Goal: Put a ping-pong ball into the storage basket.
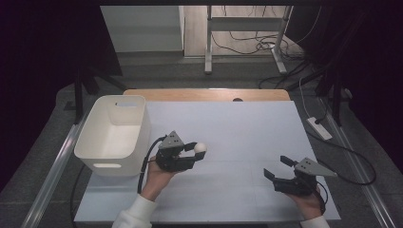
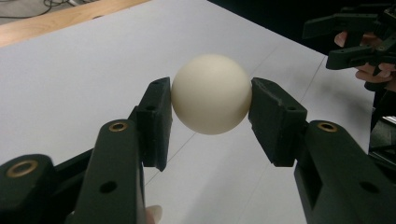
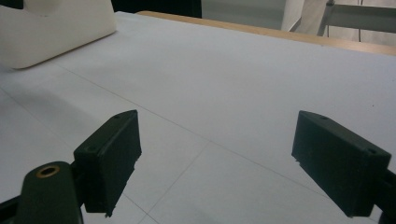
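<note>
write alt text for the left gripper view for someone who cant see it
The left gripper clamps a cream ball between its two black jaws above a white table. At the upper right, the right gripper stands open in a hand.

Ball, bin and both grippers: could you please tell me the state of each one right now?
ball: clamped between the left gripper's jaws, clear of the table.
left gripper: shut on the ball.
right gripper: open, nothing between its jaws.
bin: upright at the table's left side, inside looks empty.
</note>
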Available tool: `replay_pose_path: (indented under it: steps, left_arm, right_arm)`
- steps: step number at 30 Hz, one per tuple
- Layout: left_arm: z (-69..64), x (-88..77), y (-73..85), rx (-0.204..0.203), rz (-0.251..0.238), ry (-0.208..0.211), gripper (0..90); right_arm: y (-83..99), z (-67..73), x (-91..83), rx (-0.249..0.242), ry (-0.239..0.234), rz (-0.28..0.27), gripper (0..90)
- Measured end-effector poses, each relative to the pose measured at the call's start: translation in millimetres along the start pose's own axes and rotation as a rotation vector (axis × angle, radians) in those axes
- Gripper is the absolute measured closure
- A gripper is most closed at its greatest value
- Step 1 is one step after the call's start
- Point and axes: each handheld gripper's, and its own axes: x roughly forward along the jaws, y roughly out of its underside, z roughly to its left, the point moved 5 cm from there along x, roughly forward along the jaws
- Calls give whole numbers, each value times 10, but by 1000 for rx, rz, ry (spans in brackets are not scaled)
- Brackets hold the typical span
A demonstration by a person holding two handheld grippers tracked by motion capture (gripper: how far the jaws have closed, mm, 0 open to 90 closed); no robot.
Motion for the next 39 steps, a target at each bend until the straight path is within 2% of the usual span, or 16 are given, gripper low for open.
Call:
replay_pose_path:
  steps: [13, 24, 39]
  left_arm:
    - [26, -92, -59, -3, -31, -22, 506]
    - [73, -251, -205, 6, -77, -55, 506]
    - [102, -321, -321, 14, -98, -76, 506]
  right_arm:
    - [4, -3, -7, -5, 5, 3, 152]
    - [4, 0, -7, -6, 6, 2, 152]
    - [5, -4, -9, -9, 7, 3, 152]
